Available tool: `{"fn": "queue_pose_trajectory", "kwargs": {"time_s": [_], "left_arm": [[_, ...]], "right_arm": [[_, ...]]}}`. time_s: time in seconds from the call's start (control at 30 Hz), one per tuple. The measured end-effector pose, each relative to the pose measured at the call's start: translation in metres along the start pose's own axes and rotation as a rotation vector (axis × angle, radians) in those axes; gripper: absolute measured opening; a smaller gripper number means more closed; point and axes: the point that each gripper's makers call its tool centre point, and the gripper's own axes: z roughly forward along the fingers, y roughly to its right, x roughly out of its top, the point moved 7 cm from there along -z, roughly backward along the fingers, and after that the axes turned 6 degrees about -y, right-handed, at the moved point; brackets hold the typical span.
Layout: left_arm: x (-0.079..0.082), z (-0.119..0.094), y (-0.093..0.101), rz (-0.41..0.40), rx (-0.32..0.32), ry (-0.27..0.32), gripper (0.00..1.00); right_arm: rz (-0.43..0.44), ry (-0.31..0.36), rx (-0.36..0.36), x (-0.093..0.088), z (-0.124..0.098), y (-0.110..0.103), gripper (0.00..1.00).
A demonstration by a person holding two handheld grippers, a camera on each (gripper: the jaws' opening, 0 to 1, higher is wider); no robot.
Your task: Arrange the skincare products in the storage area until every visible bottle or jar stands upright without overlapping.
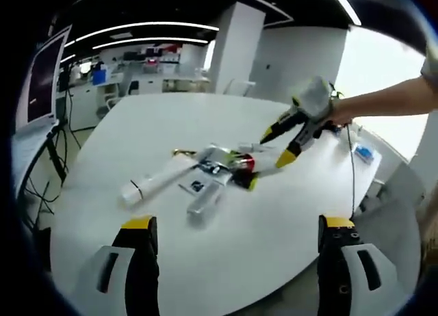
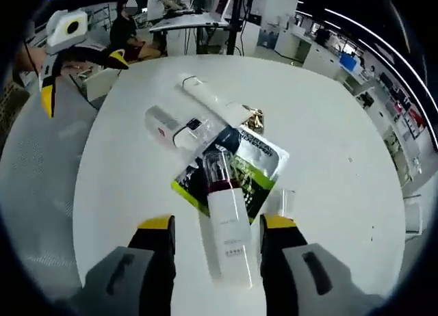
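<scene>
Right claw (image 2: 215,244) straddles a lying white bottle (image 2: 226,237) with jaws apart, lined up to lift it upright; left claw (image 1: 236,237) hovers released over the desk (image 1: 287,213)

You had bare white table (image 1: 301,220) on every side of the clutter, so either gripper could come in low from the edges. The products lay bunched mid-table: a long tube (image 2: 212,105), a white bottle (image 2: 226,227) and a green sachet (image 2: 256,159) overlapped, leaving no gaps between them.
</scene>
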Motion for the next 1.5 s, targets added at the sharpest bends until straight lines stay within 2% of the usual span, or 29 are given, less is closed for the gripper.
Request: {"fn": "queue_pose_trajectory", "kwargs": {"time_s": [0.07,0.27,0.73,0.97,1.1,1.5], "left_arm": [[-0.001,0.001,0.0,0.002,0.001,-0.005,0.95],[-0.002,0.002,-0.001,0.008,0.002,-0.019,0.95],[-0.004,0.006,-0.007,-0.007,0.019,-0.033,0.94],[-0.005,0.007,-0.007,-0.014,0.026,-0.038,0.94],[-0.005,0.008,-0.008,-0.014,0.031,-0.041,0.94],[-0.003,0.007,-0.011,-0.02,0.045,-0.032,0.94]], "right_arm": [[0.004,-0.022,-0.004,-0.001,0.006,0.003,0.48],[0.011,-0.064,0.015,-0.005,0.021,0.006,0.37],[-0.022,-0.093,0.03,-0.002,0.04,0.01,0.3],[-0.016,-0.091,0.048,-0.003,0.044,0.012,0.31],[-0.005,-0.118,0.056,-0.003,0.048,0.014,0.31],[-0.031,-0.099,0.058,-0.005,0.047,0.011,0.29]]}}
